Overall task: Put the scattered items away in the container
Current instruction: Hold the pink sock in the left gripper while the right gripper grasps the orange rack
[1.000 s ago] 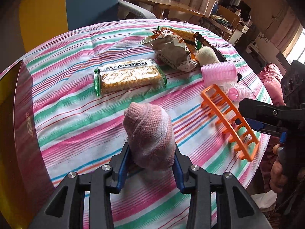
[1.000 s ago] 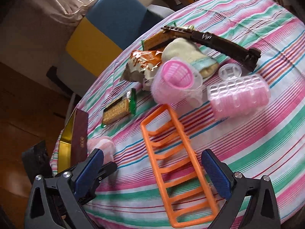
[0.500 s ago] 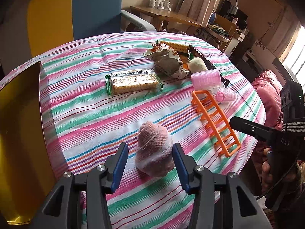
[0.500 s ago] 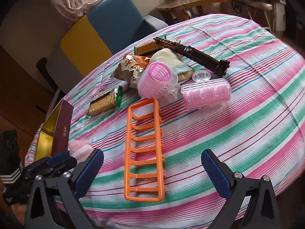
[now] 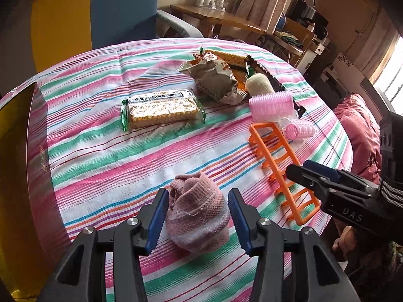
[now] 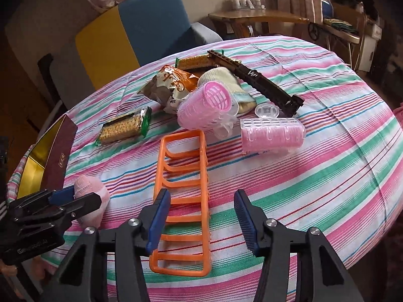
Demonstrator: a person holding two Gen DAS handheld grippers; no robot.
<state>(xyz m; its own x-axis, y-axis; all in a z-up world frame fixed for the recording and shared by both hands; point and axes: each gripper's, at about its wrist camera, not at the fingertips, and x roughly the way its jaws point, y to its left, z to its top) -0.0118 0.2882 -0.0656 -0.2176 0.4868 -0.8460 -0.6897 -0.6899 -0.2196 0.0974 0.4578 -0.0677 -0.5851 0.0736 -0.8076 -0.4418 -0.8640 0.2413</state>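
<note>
Clearly little is done: the left gripper [image 5: 196, 216] has its fingers apart around the pink sock [image 5: 199, 211], not pressing it. The right gripper [image 6: 201, 220] is closing over the orange rack [image 6: 183, 188], its fingers not yet gripping. Snacks and rollers [image 6: 272, 136] lie on the worktop [image 6: 327, 176]; the gold box [image 6: 37, 161] waits at its edge.

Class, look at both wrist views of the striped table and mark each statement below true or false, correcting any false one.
1. The rolled pink knitted sock lies on the striped tablecloth between the left gripper and its open pads. True.
2. The orange plastic ladder-shaped rack stands upright. False: it lies flat on the cloth.
3. The gold-lined box already holds the clear-wrapped cracker packet. False: the packet lies on the cloth, outside the box.
4. The large pink hair roller lies beside the cream sock. True.
5. The right gripper carries the rack. False: its jaws are closing, but the rack still rests on the cloth.
</note>
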